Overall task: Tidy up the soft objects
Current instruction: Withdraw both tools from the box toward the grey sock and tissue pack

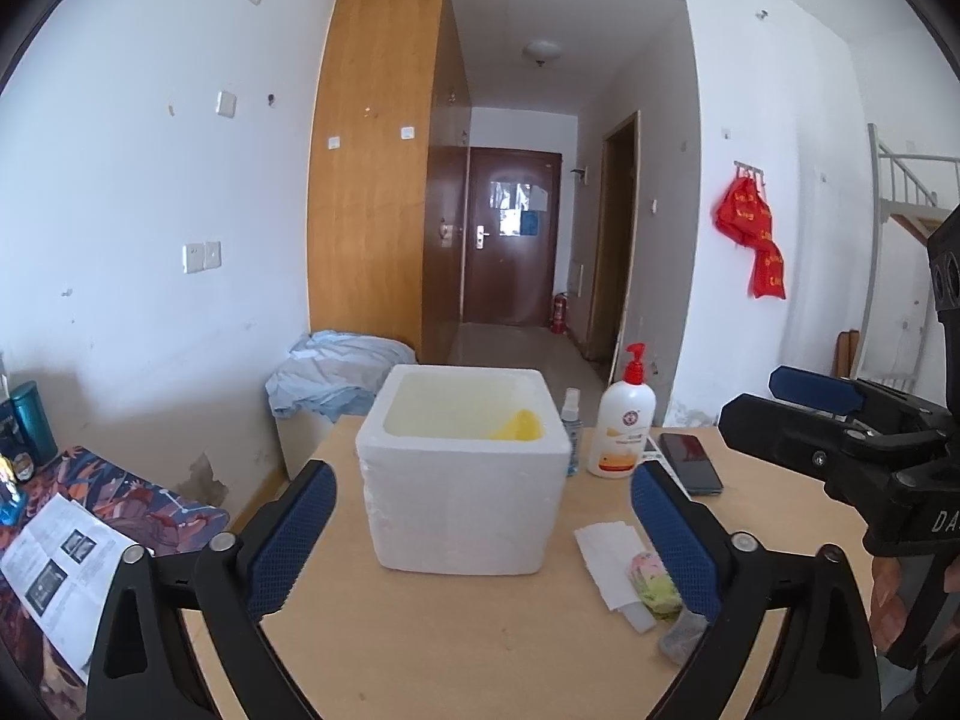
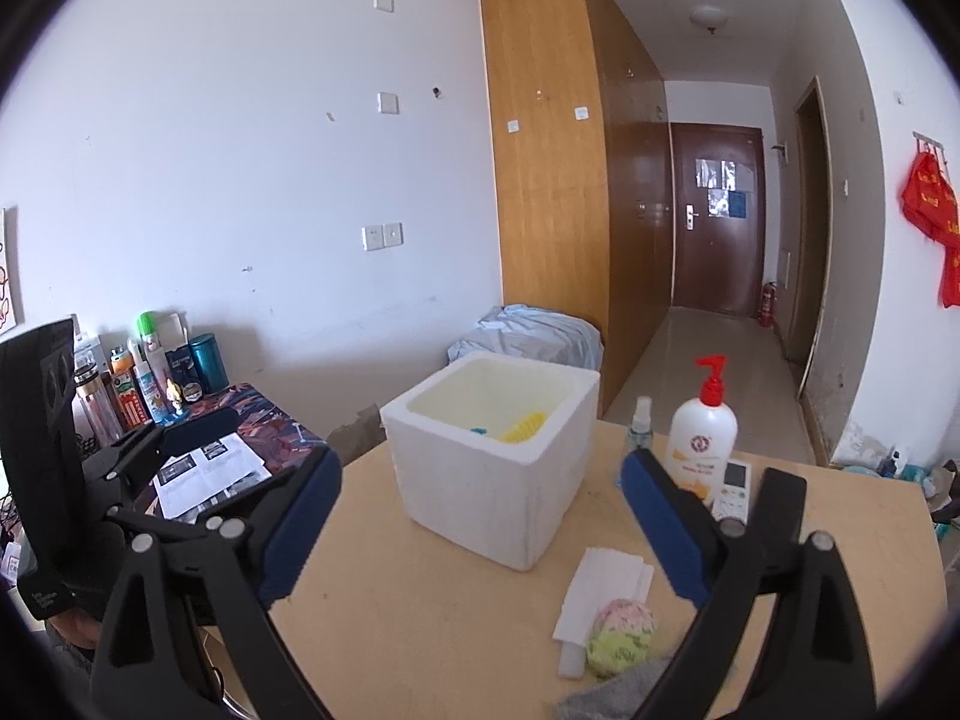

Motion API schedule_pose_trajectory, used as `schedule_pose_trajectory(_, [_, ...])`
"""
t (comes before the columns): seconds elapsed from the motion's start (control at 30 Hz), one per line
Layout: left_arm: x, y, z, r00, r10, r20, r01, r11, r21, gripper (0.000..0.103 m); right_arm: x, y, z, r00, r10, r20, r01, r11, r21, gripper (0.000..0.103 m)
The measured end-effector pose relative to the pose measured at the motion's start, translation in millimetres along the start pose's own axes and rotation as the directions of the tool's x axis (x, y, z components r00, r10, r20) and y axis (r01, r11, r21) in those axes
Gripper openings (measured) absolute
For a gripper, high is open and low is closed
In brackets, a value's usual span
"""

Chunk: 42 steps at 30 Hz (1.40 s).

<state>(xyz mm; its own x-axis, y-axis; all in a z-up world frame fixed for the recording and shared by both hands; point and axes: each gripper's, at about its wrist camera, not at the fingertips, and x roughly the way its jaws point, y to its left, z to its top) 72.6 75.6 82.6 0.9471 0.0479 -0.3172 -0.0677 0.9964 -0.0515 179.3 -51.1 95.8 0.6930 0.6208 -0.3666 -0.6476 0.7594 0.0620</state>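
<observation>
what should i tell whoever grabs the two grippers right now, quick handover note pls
Left gripper: open, empty, facing the foam box.
Right gripper: open, empty, also facing the box.
Box: on the wooden table, lid off. A yellow item and a small blue item already lie inside.
Left to do: the pink and green soft ball, the white folded cloth under it and the grey cloth at the near edge are still on the table, right of the box.
Lotion bottle, spray bottle and remote stand behind; probably not part of the job.
</observation>
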Motion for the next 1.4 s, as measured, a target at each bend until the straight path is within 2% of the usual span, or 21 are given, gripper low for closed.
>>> schedule_pose_trajectory(0.33, [-15,-22,-15,0.998,-0.058,0.006,0.058,0.998,0.027,0.101,-32,-3,-25,0.998,-0.052,0.033,0.051,0.998,0.020,0.098])
schedule_pose_trajectory(0.83, [-27,-40,-41,0.995,-0.079,0.059,0.078,0.997,0.020,0.101,-70,-6,-62,0.985,-0.148,0.084,0.144,0.988,0.049,0.098])
schedule_pose_trajectory(1.13, [-27,-55,-60,0.991,-0.104,0.088,0.102,0.995,0.022,0.101,-77,-18,-88,0.979,-0.192,0.071,0.185,0.978,0.101,0.098])
schedule_pose_trajectory(1.4, [-18,-60,-78,0.990,-0.126,0.057,0.125,0.992,0.027,0.101,-80,-23,-114,0.971,-0.234,0.039,0.229,0.967,0.114,0.098])
